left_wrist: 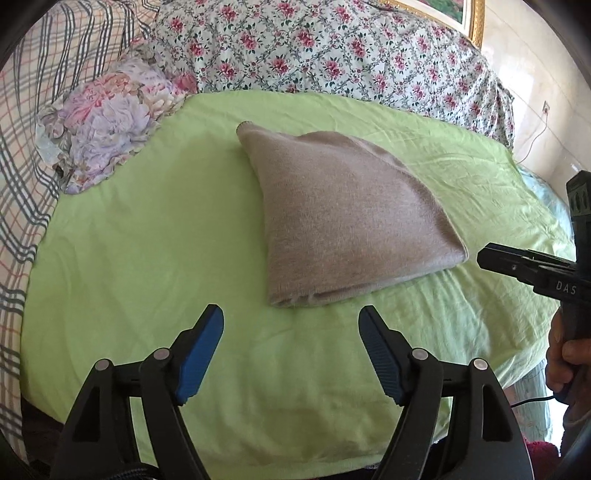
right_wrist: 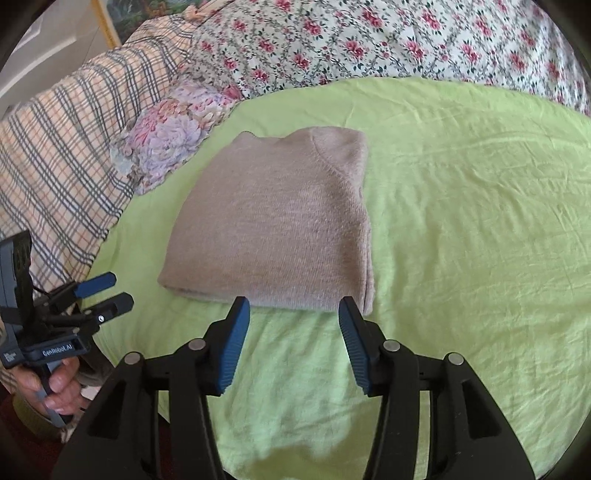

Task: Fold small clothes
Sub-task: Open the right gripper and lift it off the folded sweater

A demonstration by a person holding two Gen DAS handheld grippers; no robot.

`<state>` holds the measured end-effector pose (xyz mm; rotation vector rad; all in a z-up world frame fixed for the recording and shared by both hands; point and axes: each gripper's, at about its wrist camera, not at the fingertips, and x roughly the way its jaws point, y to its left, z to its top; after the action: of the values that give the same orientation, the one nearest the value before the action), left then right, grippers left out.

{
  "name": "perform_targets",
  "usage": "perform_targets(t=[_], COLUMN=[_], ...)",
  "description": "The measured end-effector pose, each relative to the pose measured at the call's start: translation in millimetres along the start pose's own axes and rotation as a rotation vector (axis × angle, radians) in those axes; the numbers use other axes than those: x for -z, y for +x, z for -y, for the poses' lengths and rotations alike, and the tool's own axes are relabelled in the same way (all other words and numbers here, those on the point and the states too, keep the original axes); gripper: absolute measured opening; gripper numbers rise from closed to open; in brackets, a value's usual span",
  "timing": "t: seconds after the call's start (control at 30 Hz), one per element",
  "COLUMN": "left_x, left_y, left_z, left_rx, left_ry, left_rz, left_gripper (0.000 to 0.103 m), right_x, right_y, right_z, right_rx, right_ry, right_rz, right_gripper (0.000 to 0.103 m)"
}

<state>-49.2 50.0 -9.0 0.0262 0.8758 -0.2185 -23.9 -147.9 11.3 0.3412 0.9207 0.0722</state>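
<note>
A taupe knitted sweater (left_wrist: pixel 340 218) lies folded into a compact bundle on the light green sheet (left_wrist: pixel 147 258). It also shows in the right wrist view (right_wrist: pixel 273 225), with its folded edge toward me. My left gripper (left_wrist: pixel 291 321) is open and empty, hovering just short of the sweater's near edge. My right gripper (right_wrist: pixel 294 314) is open and empty, its blue fingertips just at the sweater's near edge. The right gripper also shows at the right edge of the left wrist view (left_wrist: pixel 487 254). The left gripper shows at the left of the right wrist view (right_wrist: pixel 118 291).
A floral pillow (left_wrist: pixel 107 118) lies at the sheet's far left. A plaid blanket (left_wrist: pixel 22 155) is on the left. A flowered quilt (left_wrist: pixel 332 48) is heaped behind. A framed picture (left_wrist: pixel 443 14) hangs on the wall.
</note>
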Motion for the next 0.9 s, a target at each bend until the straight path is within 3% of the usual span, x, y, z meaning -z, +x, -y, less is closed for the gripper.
perform_targets(t=[0.07,0.13,0.2,0.33,0.9], left_x=[4.9,9.6,11.2,11.4,-5.1], left_y=[-0.9,-1.3,0.6,3.7,6.9], left_z=[-2.5,-3.6,-3.9,-0.5,-4.6], left_rx=[0.001,-0.005,-0.010,-0.038,-0.161], left_ry=[-0.007,-0.013,-0.011,0.000,-0.013], left_rz=[-0.009,-0.018,-0.029,-0.037,-0.042], left_gripper=[0.080,0.082,0.082,0.083,0.084], right_x=[5.4,12.3,16.9,22.1,22.3], right_y=[-4.2,-9.1,-11.7,-9.8,0.4], right_z=[-2.3,-4.9,-7.5,-11.6,-17.7], right_rx=[0.014,0.032,0.038,0.054,0.017], right_ry=[-0.019,-0.043,-0.064,-0.095,-0.093], right_rz=[0.016,0.036,0.048,0.046,0.021], right_gripper=[0.057,0.071,0.077,0.084,0.087])
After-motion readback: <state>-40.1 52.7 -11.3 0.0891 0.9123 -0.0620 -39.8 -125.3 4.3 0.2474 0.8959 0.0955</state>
